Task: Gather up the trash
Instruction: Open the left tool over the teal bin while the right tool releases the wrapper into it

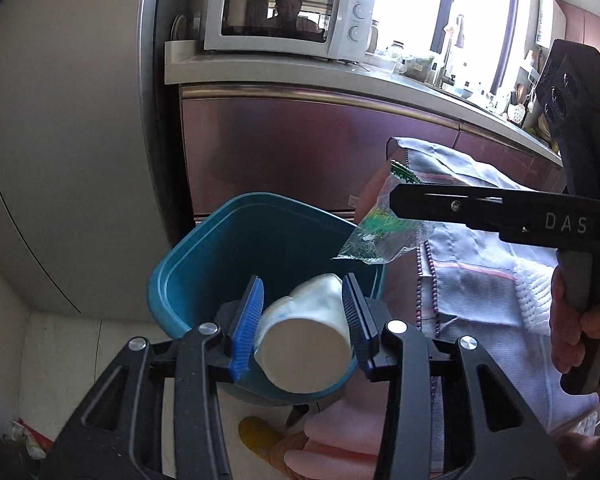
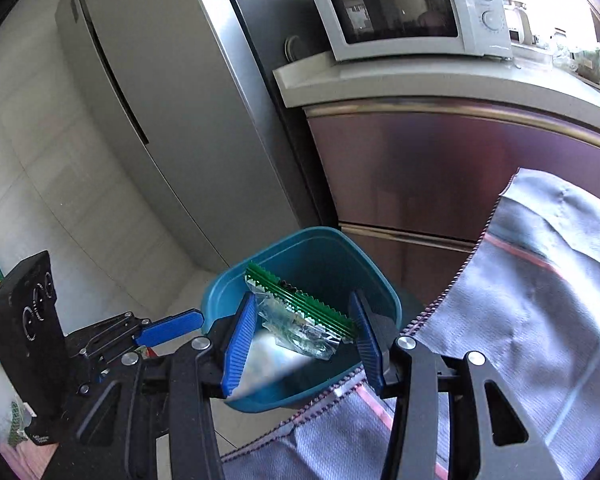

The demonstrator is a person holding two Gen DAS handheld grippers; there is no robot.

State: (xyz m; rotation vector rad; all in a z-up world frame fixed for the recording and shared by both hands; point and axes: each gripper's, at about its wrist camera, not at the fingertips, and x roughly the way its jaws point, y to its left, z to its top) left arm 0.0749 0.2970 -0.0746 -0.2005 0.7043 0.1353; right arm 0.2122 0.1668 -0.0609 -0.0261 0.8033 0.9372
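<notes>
A blue bin stands on the floor below both grippers. In the left wrist view my left gripper is shut on a crumpled white paper cup, base toward the camera, right over the bin's mouth. To the right, my right gripper reaches in from the side with a clear wrapper hanging above the bin's rim. In the right wrist view my right gripper pinches that green-edged wrapper between its blue pads over the bin. The left gripper shows at the left.
A grey cloth hangs close on the bin's right. Behind stands a maroon cabinet with a microwave on top, and a fridge at the left. Scraps lie on the floor. A hand grips the right gripper's handle.
</notes>
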